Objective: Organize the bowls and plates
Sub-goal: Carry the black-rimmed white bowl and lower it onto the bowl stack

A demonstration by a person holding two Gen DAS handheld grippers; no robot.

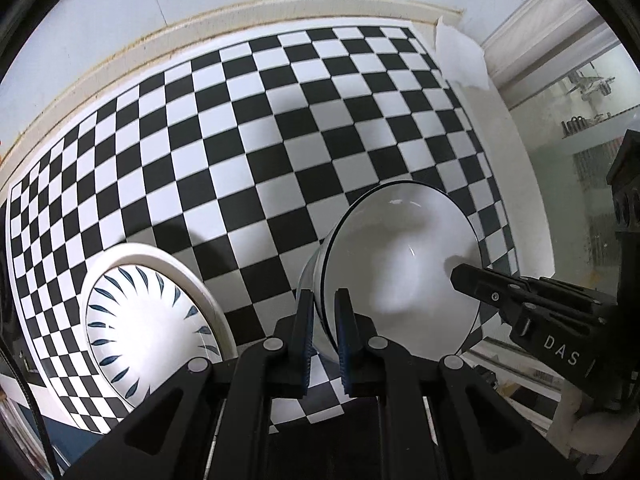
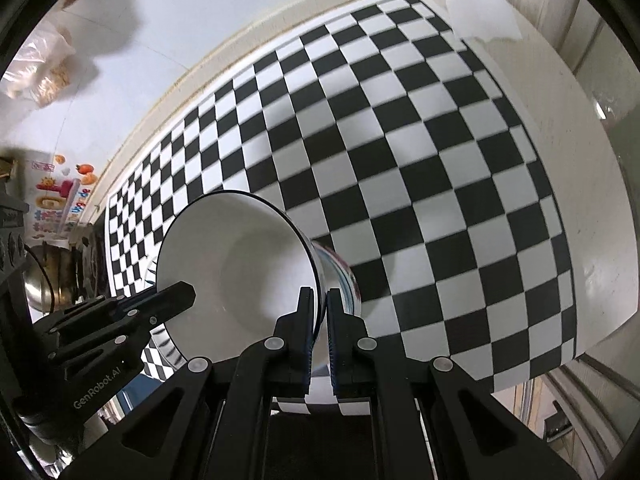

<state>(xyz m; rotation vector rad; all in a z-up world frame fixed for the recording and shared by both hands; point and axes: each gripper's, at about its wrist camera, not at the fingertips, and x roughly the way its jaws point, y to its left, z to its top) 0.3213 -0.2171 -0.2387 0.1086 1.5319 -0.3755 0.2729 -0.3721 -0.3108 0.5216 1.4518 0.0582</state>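
Left claw [image 1: 325,322]: jaws are clamping the near rim of the white bowl [image 1: 400,264], one finger inside, one outside. Right claw [image 2: 323,320]: jaws are pinching the opposite rim of the same bowl in the same way. The bowl, dark-edged and tilted, is hanging above the table [image 1: 516,184] between both claws; its inside is holding nothing. Its outer wall is showing a coloured band in the right wrist view.

Plate [image 1: 152,320]: white with a ring of blue leaf strokes, lying on the checkered cloth [image 1: 248,140] left of the bowl, carrying nothing.

Paper scrap [image 1: 460,56]: white, sitting at the cloth's far corner.
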